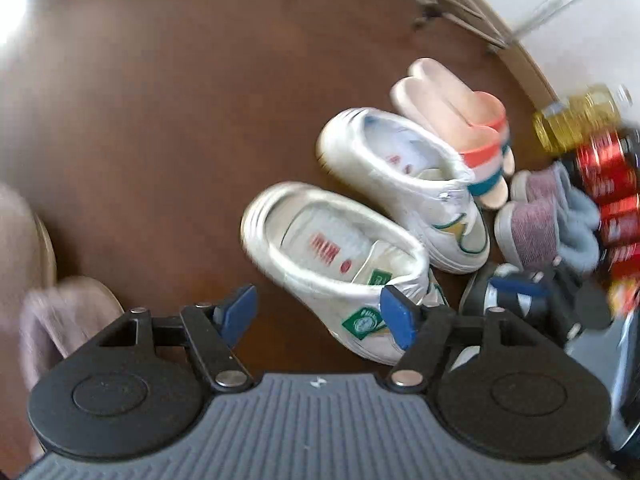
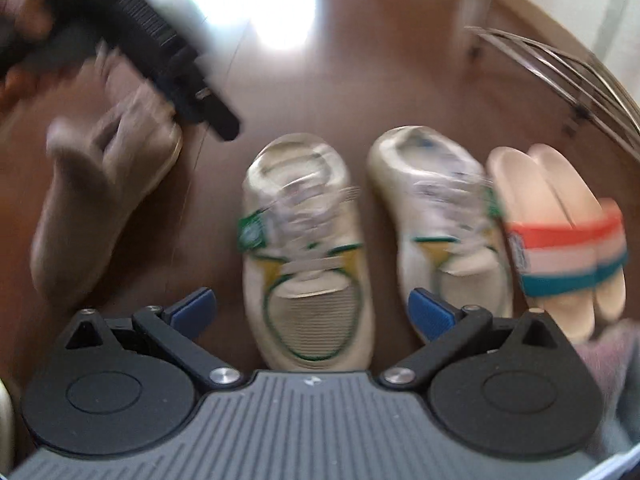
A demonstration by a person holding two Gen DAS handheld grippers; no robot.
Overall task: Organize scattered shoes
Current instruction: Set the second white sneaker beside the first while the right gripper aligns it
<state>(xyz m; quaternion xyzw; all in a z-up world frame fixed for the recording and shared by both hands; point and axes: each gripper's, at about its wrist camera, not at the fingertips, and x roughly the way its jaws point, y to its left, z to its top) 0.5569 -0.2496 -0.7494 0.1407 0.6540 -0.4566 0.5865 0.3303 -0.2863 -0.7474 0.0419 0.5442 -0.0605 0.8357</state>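
Daylight fills both views, and it burns out to white glare on the brown floor (image 2: 360,80) far ahead of the right tongs (image 2: 312,312) and at the upper left rim of the left view. Motion blur smears most of the right view, worst on the sneakers (image 2: 308,240) ahead of the tongs and the slipper (image 2: 100,200) to their left, while the left view is sharper near its tongs (image 1: 316,316) and streaks only toward the cans (image 1: 608,184) at the right rim. The fisheye bends both pictures at the edges, with dark corners, and shadows stay soft and short under the shoes.
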